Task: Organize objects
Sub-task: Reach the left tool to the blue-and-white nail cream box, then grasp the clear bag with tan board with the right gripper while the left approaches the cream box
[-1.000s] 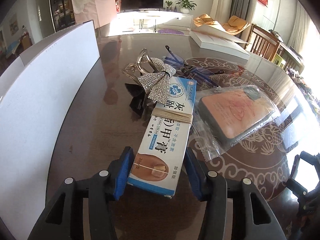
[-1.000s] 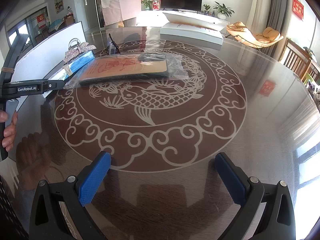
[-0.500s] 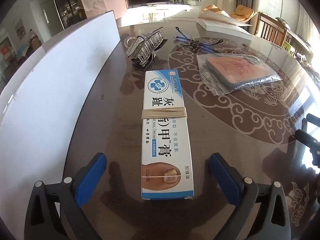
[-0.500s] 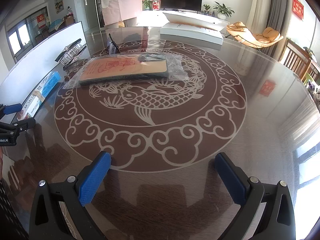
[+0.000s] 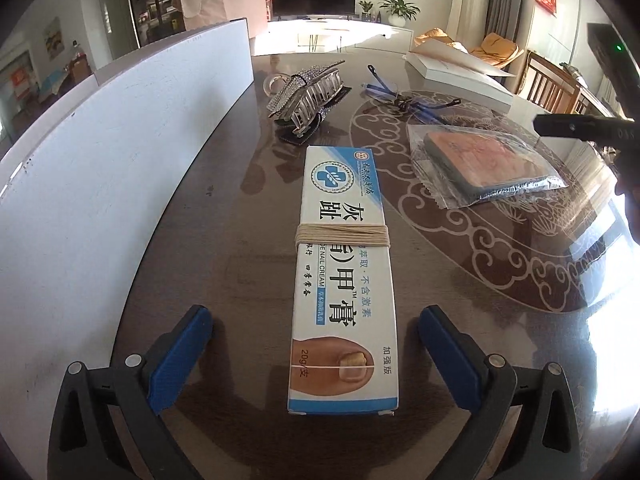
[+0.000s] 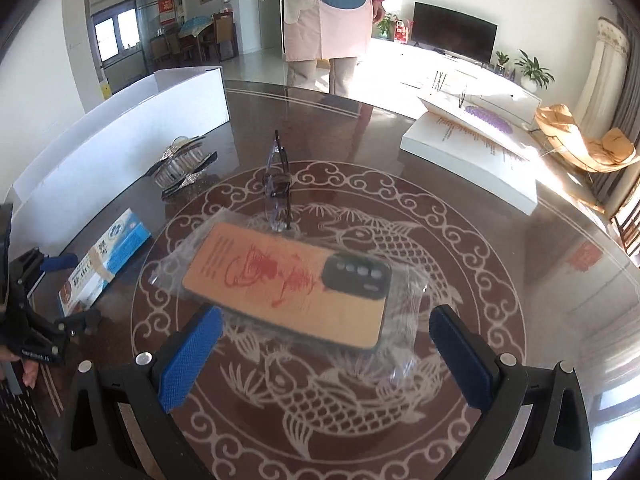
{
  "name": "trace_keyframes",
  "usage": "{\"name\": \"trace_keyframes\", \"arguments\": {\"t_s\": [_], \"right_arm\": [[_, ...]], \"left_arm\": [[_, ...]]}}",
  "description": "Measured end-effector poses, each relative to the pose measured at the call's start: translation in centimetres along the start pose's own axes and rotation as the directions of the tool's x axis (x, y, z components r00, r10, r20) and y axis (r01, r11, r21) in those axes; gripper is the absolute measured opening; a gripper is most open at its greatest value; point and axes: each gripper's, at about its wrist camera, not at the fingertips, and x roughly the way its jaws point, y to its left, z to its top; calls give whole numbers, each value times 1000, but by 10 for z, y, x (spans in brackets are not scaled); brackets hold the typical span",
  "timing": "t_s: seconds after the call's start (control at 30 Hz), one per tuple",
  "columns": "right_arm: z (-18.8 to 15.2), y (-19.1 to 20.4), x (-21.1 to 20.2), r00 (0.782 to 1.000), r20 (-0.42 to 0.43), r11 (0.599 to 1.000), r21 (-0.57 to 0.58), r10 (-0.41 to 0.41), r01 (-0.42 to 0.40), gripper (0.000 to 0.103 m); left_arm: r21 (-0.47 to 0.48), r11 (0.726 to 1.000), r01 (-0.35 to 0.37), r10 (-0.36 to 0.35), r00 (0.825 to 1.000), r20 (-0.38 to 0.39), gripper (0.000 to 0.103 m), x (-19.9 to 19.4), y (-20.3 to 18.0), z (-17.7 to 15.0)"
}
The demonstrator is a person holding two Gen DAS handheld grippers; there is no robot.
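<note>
A blue and white nail cream box (image 5: 344,276) with a rubber band lies flat on the dark table, its near end between the fingers of my open left gripper (image 5: 316,356), untouched. The box also shows in the right wrist view (image 6: 105,256). A bagged phone case (image 6: 288,284) lies just ahead of my open, empty right gripper (image 6: 326,356); it also shows in the left wrist view (image 5: 484,160). A rhinestone hair claw (image 5: 308,96) and blue glasses (image 5: 404,98) lie farther back.
A long white box wall (image 5: 100,168) runs along the table's left side. A flat white box (image 6: 472,156) sits at the far right. A person in a pink apron (image 6: 332,12) stands beyond the table. The table has a round fish pattern (image 6: 360,380).
My left gripper let go of the cream box, opened wide and pulled back; the box now lies flat. My right gripper moved forward to the bagged phone case.
</note>
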Motion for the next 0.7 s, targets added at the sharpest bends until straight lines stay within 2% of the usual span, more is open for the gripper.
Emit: {"name": "trace_keyframes", "arguments": {"t_s": [0.13, 0.27, 0.3, 0.4, 0.47, 0.53, 0.57, 0.6, 0.63, 0.7], "right_arm": [[41, -16, 49, 990, -69, 985, 136, 119, -109, 103], [35, -3, 81, 969, -198, 988, 79, 150, -136, 103], [31, 2, 78, 970, -195, 990, 41, 143, -138, 103], [13, 7, 63, 938, -245, 969, 47, 245, -241, 103], [-5, 14, 50, 904, -300, 951, 43, 304, -305, 103], [-24, 28, 38, 872, -363, 937, 3, 327, -350, 103], [-32, 35, 33, 866, -385, 935, -23, 319, -355, 103], [-37, 42, 29, 874, -390, 940, -55, 290, -336, 103], [-40, 48, 27, 892, -374, 949, -83, 254, -305, 103], [-42, 56, 25, 920, -319, 961, -81, 227, -265, 103]], "left_arm": [[1, 1000, 3, -3, 1000, 0, 103, 2, -1, 2], [1, 1000, 4, -4, 1000, 0, 103, 2, -2, 2], [1, 1000, 4, -4, 1000, 0, 103, 2, -2, 2], [-1, 1000, 2, -2, 1000, 0, 103, 4, -4, 4], [-1, 1000, 2, -2, 1000, 0, 103, 5, -4, 5], [-2, 1000, 1, -1, 1000, 0, 103, 4, -4, 4], [-2, 1000, 1, -1, 1000, 0, 103, 4, -4, 4], [-3, 1000, 1, -1, 1000, 0, 103, 4, -4, 4], [-2, 1000, 1, -1, 1000, 0, 103, 4, -4, 4], [-2, 1000, 1, -1, 1000, 0, 103, 4, -4, 4]]}}
